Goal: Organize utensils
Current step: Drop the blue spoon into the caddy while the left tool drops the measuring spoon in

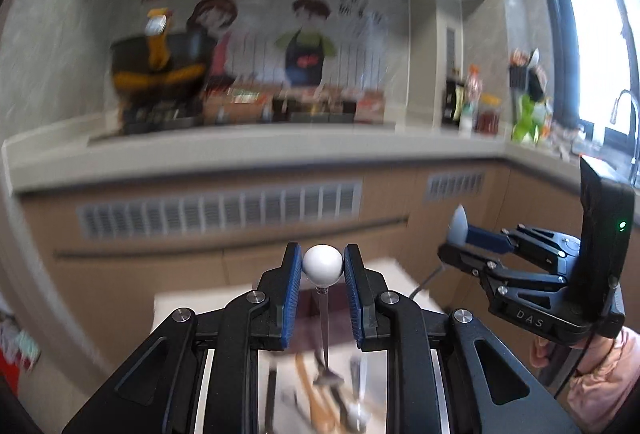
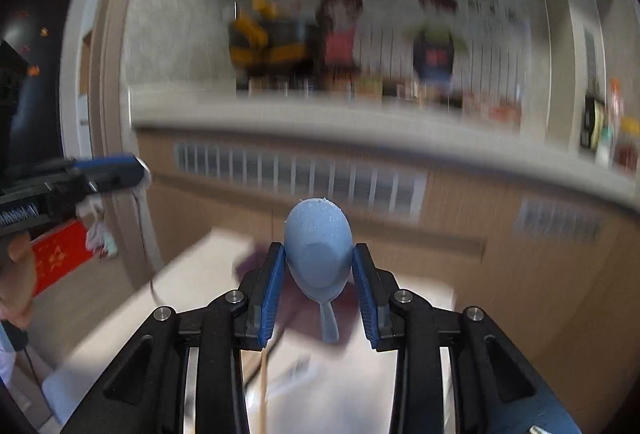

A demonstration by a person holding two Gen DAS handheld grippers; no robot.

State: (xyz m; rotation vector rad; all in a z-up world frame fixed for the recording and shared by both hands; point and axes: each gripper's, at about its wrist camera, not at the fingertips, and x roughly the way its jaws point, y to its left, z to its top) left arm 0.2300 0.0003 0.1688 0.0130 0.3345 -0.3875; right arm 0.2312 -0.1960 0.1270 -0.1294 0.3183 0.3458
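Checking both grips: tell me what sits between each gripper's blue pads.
Left wrist view: the left gripper pinches a white ball-ended utensil, its thin stem hanging down. Right wrist view: the right gripper pinches a blue spoon by its bowl.

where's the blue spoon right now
The blue spoon sits bowl-up between the right tongs, centre of the right wrist view, above the table; the left wrist view shows it at far right.

Side-by-side wrist views toward kitchen counter point(image 1: 248, 150)
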